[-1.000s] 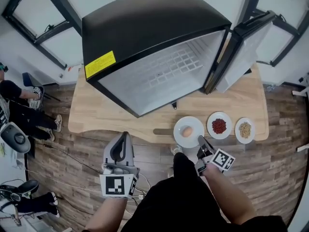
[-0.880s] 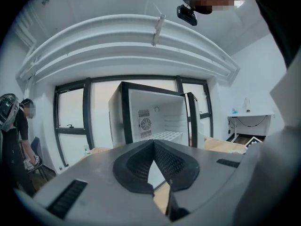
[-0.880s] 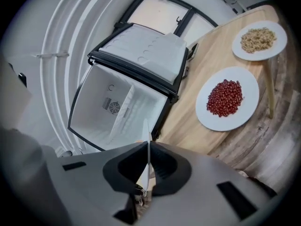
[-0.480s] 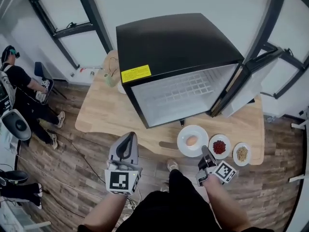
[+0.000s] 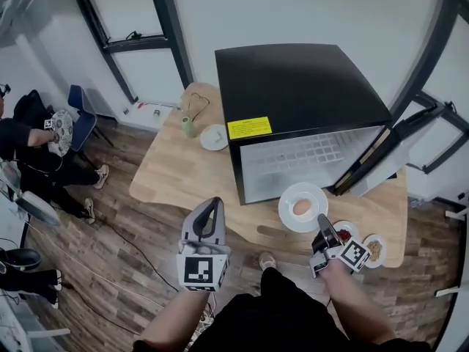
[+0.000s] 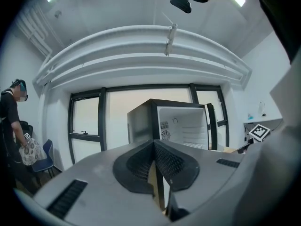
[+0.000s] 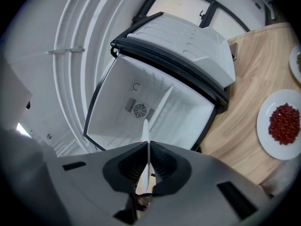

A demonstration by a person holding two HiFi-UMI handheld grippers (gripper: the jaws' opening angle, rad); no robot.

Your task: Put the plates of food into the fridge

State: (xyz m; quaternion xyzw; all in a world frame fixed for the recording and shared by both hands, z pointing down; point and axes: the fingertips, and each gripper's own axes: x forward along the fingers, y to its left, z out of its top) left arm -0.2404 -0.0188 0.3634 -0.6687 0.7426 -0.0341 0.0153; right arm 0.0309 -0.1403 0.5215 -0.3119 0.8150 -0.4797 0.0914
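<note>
Right tongs (image 5: 322, 235) pinch the rim of the egg plate (image 5: 303, 207), held just before the open fridge (image 5: 308, 101), whose mouth lies straight ahead of it; left tongs (image 5: 209, 213) closed, empty, farther off.

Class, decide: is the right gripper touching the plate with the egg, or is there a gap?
Touching. In the right gripper view, the right gripper has its jaws closed on the thin white rim of the plate.
</note>
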